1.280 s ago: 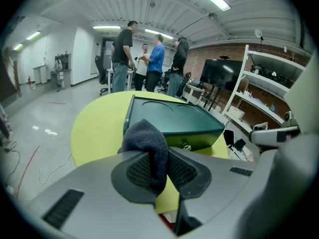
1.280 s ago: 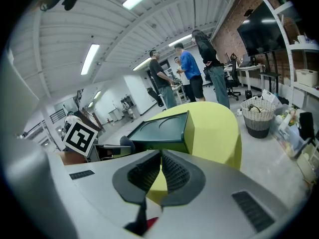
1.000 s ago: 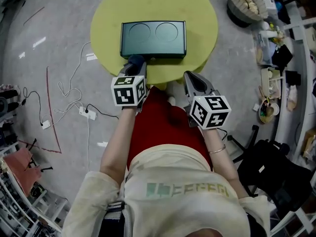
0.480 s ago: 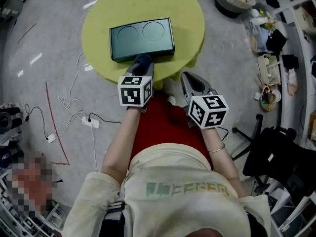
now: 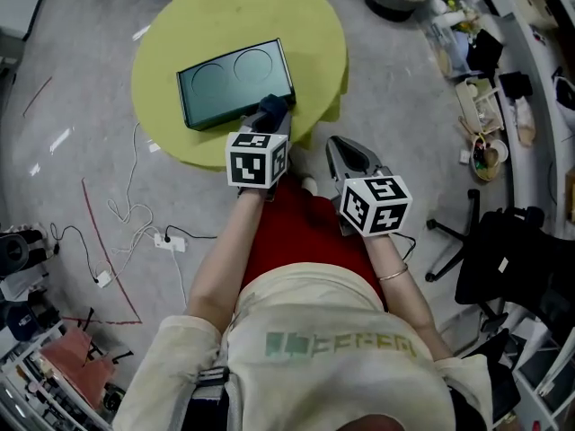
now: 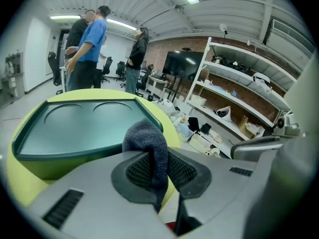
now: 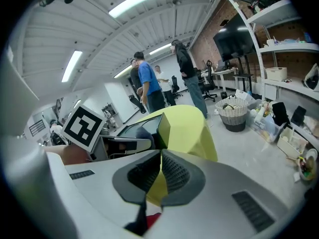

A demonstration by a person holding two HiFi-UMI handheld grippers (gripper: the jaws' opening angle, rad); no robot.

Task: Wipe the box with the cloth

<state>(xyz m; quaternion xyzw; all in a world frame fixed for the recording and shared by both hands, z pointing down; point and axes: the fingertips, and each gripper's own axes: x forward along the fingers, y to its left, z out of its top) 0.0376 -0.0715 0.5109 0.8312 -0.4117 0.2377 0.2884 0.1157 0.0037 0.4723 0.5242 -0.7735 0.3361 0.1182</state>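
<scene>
Cloth (image 6: 147,141), dark and fuzzy, squeezed tight in the left claw (image 6: 152,171). Soft lump poking up over the tips, with a thin bit pinched between the pads.

Just past it, the near corner of the box (image 5: 235,83). Touching it or only right beside it: hard to tell. Dark green box, flat on the round yellow table (image 5: 310,34), with two round shapes pressed into its top. Sitting close to the table edge on the person's side.

Right claw (image 7: 159,178) closed up with nothing in it. Hanging off the table, over the red lap (image 5: 305,232), a little apart from the box and not helping to hold it.

Wiping looks only about to start, with most of the top not yet reached.

Things to watch out for:
- Might slide the box along the table with a hard push, since nothing holds it down.
- Might even tip the box off the near edge if pulled back that way.
- Might lose the cloth from the pinch if it drags and catches on the box rim.
</scene>
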